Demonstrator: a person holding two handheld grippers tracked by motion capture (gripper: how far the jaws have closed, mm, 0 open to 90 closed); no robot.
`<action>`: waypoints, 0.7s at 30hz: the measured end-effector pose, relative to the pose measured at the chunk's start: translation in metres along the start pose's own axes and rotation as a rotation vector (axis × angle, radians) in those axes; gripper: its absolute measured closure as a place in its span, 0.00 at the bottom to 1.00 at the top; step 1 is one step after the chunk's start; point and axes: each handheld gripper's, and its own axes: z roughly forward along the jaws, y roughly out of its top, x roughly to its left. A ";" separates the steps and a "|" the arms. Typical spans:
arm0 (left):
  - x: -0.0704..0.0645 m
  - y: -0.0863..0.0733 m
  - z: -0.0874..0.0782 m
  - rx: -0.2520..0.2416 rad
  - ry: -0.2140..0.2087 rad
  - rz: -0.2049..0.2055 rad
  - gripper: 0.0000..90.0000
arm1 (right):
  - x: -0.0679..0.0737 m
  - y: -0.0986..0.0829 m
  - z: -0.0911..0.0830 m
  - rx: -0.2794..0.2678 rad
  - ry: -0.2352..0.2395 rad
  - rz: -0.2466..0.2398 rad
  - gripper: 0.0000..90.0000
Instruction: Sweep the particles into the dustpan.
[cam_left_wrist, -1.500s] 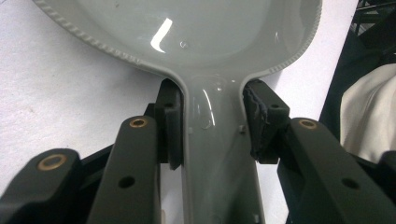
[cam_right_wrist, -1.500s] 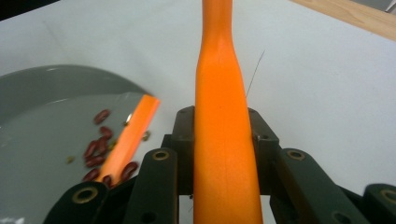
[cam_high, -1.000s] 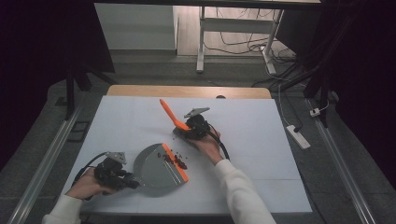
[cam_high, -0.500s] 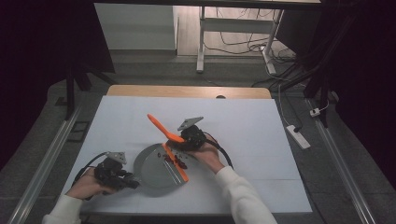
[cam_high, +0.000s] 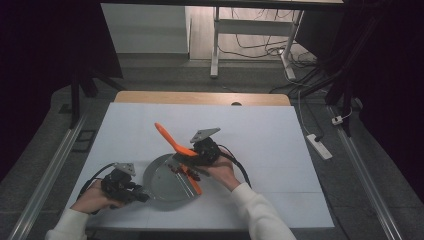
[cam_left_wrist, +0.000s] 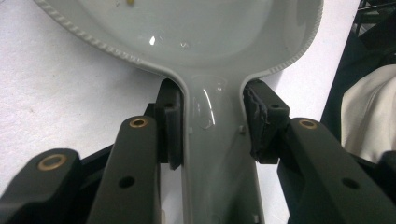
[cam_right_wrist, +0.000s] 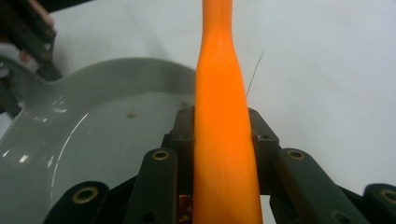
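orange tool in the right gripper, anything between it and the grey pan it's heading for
Nothing visible blocks it. The right gripper holds the long orange plastic tool at the round grey pan's far edge. A second orange-handled utensil already lies in the pan, beneath the gripper.

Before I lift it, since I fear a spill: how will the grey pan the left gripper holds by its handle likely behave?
The pan looks stiff, so it should rise in one piece. Its glossy handle may be slippery between the fingers. Held at the handle alone, the wide bowl will probably sag or twist downward, more so as the orange tool in the right gripper bears on it.
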 end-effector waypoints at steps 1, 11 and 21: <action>0.000 0.000 0.000 0.000 0.000 0.002 0.68 | -0.002 0.000 -0.003 -0.004 -0.015 0.010 0.78; 0.000 0.000 0.000 0.000 0.003 0.004 0.68 | -0.021 -0.017 -0.013 0.012 -0.147 0.092 0.78; 0.000 0.000 0.000 0.001 0.002 0.002 0.68 | -0.055 -0.012 -0.007 -0.009 -0.255 0.149 0.78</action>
